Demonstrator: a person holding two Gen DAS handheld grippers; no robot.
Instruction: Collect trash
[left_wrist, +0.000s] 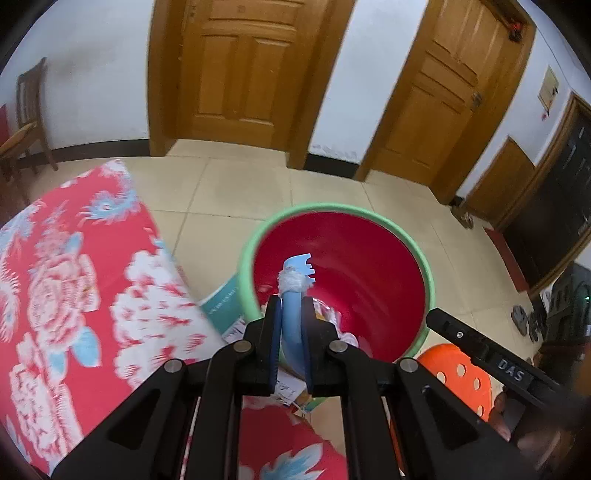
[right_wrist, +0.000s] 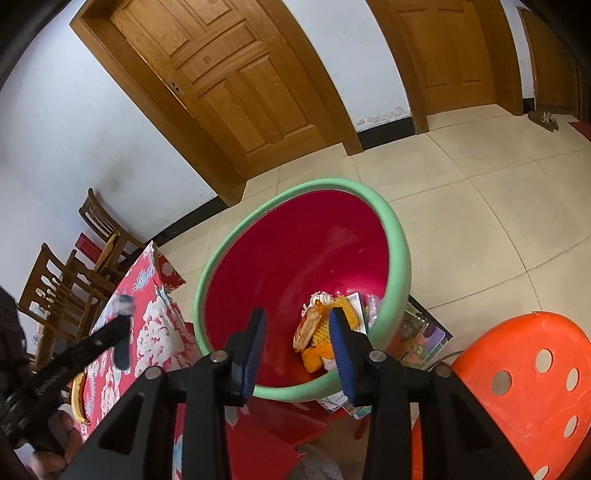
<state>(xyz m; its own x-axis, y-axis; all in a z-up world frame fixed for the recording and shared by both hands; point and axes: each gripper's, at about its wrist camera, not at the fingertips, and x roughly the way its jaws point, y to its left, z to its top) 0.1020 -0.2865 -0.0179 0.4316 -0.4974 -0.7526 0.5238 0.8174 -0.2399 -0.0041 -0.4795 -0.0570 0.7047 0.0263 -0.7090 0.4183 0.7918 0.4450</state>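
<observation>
I hold the left tool clamped on a blue toothbrush over the bin; the right tool stands apart, empty. Next I should release it.

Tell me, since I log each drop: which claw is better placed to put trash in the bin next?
Left. The left claw is shut on a blue comb wrapped in white fluff, held over the red bin. The right claw stands open and empty above the bin.
</observation>
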